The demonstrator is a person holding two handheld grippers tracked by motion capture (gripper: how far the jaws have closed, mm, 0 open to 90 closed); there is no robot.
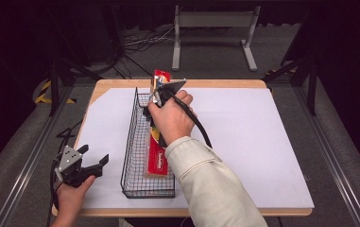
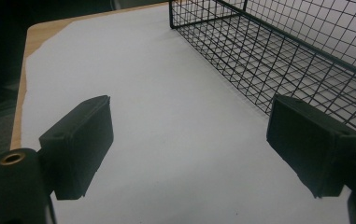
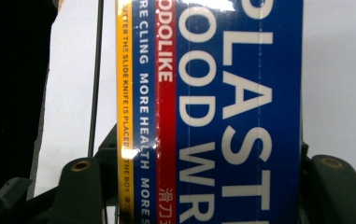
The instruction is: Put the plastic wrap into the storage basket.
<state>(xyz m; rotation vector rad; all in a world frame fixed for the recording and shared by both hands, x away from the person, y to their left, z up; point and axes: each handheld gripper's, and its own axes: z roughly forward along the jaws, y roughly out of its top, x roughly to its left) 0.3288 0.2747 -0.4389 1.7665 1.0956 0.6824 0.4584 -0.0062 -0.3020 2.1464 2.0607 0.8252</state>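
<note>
A long red and blue plastic food wrap box (image 1: pixel 158 156) lies lengthwise over the black wire basket (image 1: pixel 129 142), its far end sticking past the basket's back rim. My right gripper (image 1: pixel 155 101) is shut on the box near its far half; in the right gripper view the box (image 3: pixel 213 107) runs up between the two jaws, pressed on both sides. My left gripper (image 1: pixel 95 160) rests at the table's front left corner, left of the basket. Its jaws stand open with nothing between them, and in the left gripper view (image 2: pixel 187 144) white table shows in the gap.
A white sheet covers the wooden table (image 1: pixel 262 127), with bare room right of the basket. The basket's near wall (image 2: pixel 278 70) rises close beside my left gripper's right jaw. A grey metal stand (image 1: pixel 213 33) is on the floor beyond the table.
</note>
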